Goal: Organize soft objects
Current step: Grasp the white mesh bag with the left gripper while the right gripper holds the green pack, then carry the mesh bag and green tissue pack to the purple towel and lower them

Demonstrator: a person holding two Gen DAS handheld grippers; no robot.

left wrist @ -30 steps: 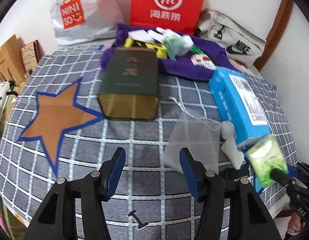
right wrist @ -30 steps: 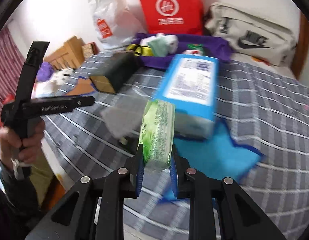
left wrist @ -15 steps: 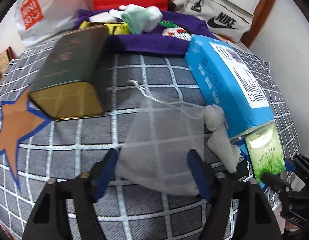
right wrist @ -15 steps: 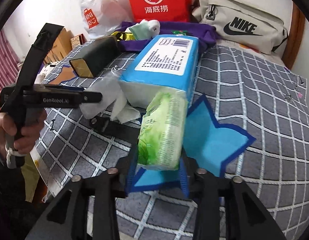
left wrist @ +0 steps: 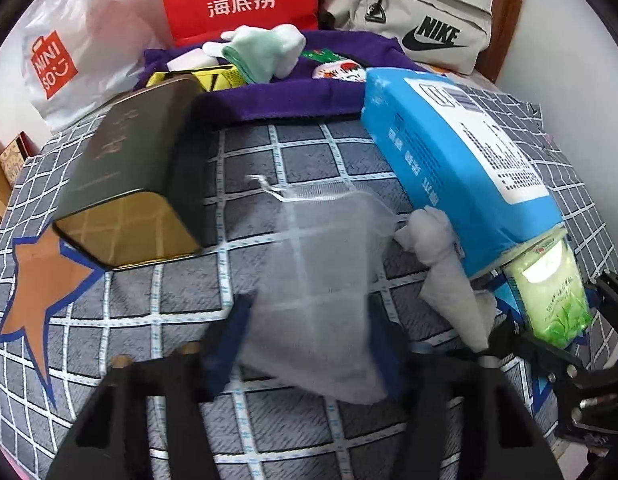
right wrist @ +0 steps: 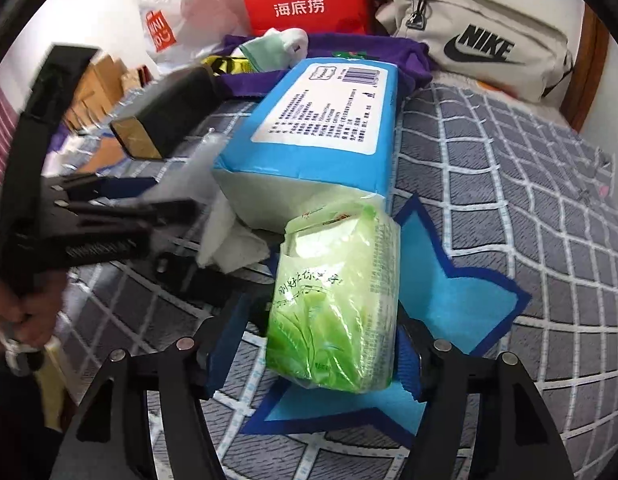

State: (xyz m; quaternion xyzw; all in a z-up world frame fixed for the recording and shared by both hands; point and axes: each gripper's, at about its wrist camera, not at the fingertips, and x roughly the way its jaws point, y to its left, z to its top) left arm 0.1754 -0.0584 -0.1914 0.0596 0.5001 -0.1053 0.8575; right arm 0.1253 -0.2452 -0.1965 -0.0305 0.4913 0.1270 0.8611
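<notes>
Grey checked bedcover (left wrist: 317, 152) spreads under both grippers. Blue tissue pack (right wrist: 321, 120) lies ahead of right gripper (right wrist: 321, 348), far right of left gripper (left wrist: 309, 344). Dark tin box (left wrist: 137, 176) ahead-left of left fingers. Blue star mat (right wrist: 461, 300) under right fingers. Sheer mesh pouch (left wrist: 313, 280) lies between left fingers, jaws closing on it, pads at its edges. Green tissue packet (right wrist: 337, 312) rests on star between right fingers, jaws opening, left pad clear of it. Crumpled white tissue (left wrist: 441, 256) between pouch and blue pack.
</notes>
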